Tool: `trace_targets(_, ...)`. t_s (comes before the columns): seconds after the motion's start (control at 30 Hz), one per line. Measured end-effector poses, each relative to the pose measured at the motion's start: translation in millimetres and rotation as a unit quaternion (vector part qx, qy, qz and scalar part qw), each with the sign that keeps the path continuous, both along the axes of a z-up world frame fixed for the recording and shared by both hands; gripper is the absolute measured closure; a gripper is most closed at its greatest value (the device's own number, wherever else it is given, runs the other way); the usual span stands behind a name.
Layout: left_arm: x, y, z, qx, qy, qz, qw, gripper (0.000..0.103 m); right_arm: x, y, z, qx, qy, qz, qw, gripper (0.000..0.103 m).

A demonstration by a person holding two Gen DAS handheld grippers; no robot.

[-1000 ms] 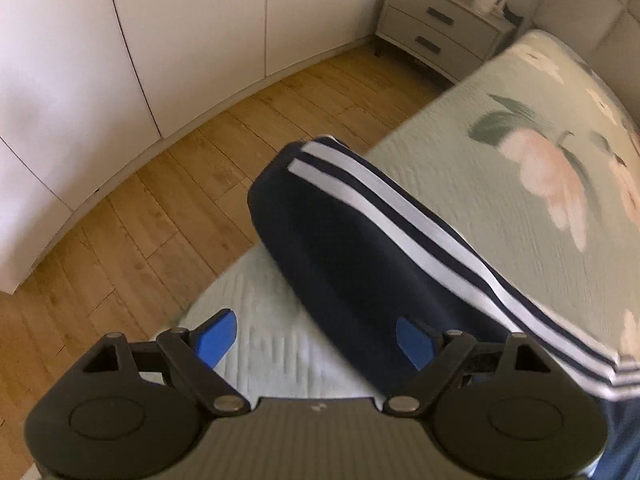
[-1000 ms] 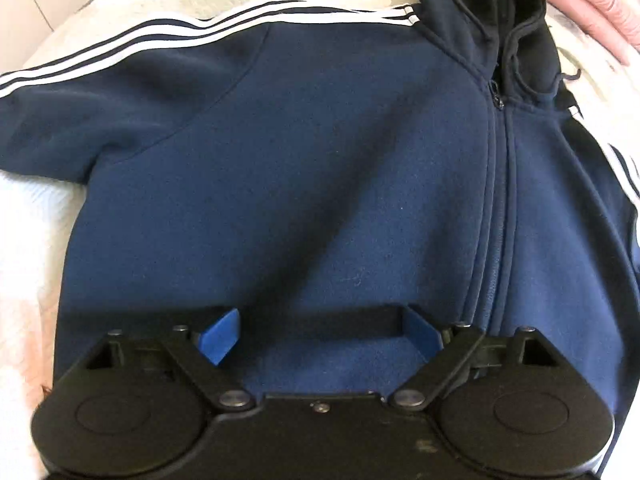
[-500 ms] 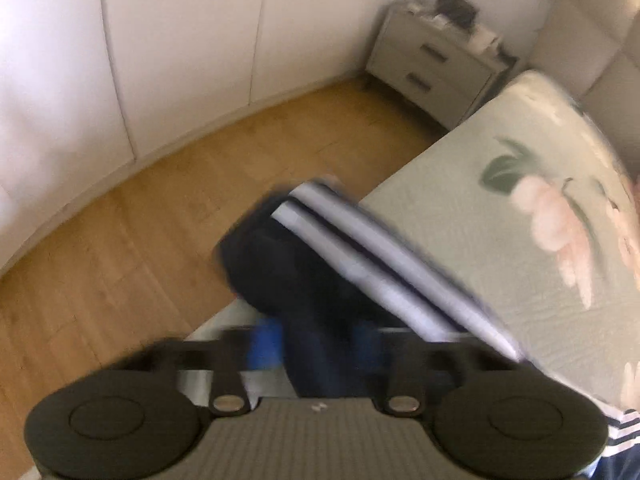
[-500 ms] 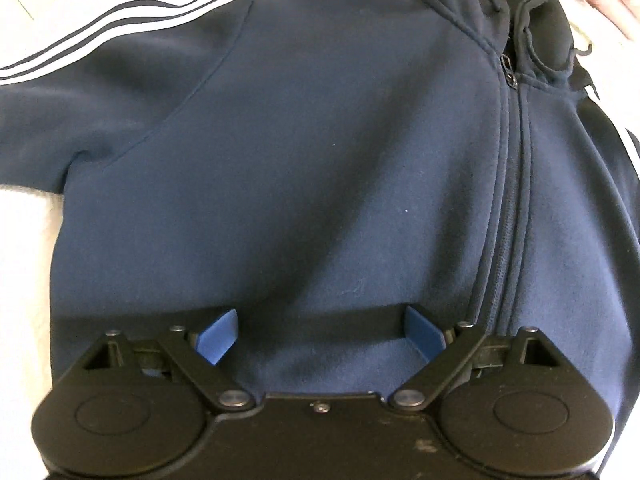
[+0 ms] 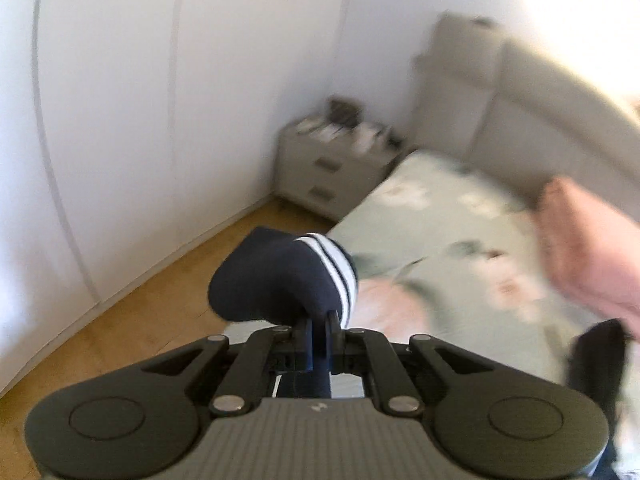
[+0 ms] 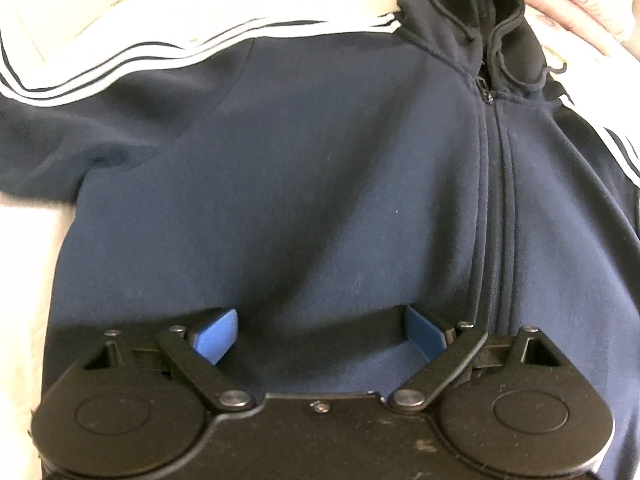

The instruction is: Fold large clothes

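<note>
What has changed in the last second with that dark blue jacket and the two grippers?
The left gripper, open beside the sleeve a second ago, has shut on the striped sleeve end and lifted it off the bed, its view swinging up toward the nightstand. The right gripper stays open, resting low on the jacket's front, which lies flat as before.

Bare bedspread lies open ahead of the lifted sleeve, hemmed by the pink blanket on the right and the nightstand beyond.
</note>
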State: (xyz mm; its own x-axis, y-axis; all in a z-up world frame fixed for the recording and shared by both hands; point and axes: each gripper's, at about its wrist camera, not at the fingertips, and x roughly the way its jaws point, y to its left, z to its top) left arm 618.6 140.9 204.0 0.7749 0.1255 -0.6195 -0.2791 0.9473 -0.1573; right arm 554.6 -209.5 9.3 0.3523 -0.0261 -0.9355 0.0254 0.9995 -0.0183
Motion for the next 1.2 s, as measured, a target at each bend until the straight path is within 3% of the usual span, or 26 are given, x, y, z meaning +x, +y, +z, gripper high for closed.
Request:
trace_targets(0.13, -16.1, -56.7, 16.3, 0.032, -0.003, -0.02, 0.9993, 0.097, -21.5, -0.9, 8.4, 0.0, -0.032, 0.009, 0.999, 0.0)
trace_targets(0.2, -21.2, -84.0, 17.6, 0.027, 0.002, -0.029, 0.9992, 0.097, -19.0, 5.5, 22.9, 0.008, -0.015, 0.028, 0.999, 0.002)
trace_targets(0.23, -29.3, -101.1, 19.1, 0.033, 0.0, -0.033, 0.9989, 0.097, -18.4, 2.9, 28.9, 0.013, -0.01, 0.025, 1.0, 0.006)
trace_targets(0.37, -40.7, -166.0, 23.6, 0.028, -0.009, -0.058, 0.9979, 0.097, -21.2, -34.7, 67.9, 0.068, -0.028, -0.015, 0.997, 0.003)
trace_targets(0.5, -47.3, -241.6, 25.5, 0.028, -0.019, -0.095, 0.9949, 0.097, -27.6, -102.1, 96.9, 0.158, -0.017, -0.07, 0.985, 0.003)
trace_targets(0.63, -58.9, -319.0, 11.9, 0.014, -0.028, -0.154, 0.9876, 0.097, -47.0, -168.0, 111.2, 0.181, -0.026, -0.117, 0.976, 0.002)
trace_targets(0.8, -79.4, -410.7, -36.0, 0.026, -0.014, -0.228, 0.9733, 0.095, -91.5, -253.9, 99.6, 0.246, -0.029, -0.229, 0.941, 0.002)
trace_targets(0.93, -81.7, -468.9, -102.2, -0.006, 0.124, -0.317, 0.9402, 0.08, -118.6, -298.9, 80.6, 0.25, -0.027, -0.282, 0.926, 0.002)
trace_targets(1.0, -88.8, -480.6, -122.9, -0.003, 0.174, -0.333, 0.9265, 0.073, -130.2, -316.4, 68.4, 0.252, -0.018, -0.308, 0.917, 0.002)
trace_targets(1.03, -94.4, -481.5, -127.8, -0.001, 0.181, -0.331, 0.926, 0.07, -133.3, -323.4, 63.6, 0.261, -0.017, -0.321, 0.91, 0.002)
trace_targets(1.1, -102.4, -476.5, -134.7, 0.003, 0.182, -0.313, 0.9322, 0.043, -134.7, -333.7, 55.6, 0.282, -0.021, -0.336, 0.898, 0.002)
trace_targets(1.17, -106.9, -467.0, -136.8, 0.005, 0.175, -0.294, 0.9398, 0.029, -129.8, -337.8, 57.9, 0.292, -0.031, -0.335, 0.895, 0.002)
trace_targets(1.2, -104.9, -461.2, -136.3, 0.008, 0.171, -0.283, 0.9437, 0.03, -121.9, -336.6, 60.2, 0.301, -0.041, -0.326, 0.895, 0.002)
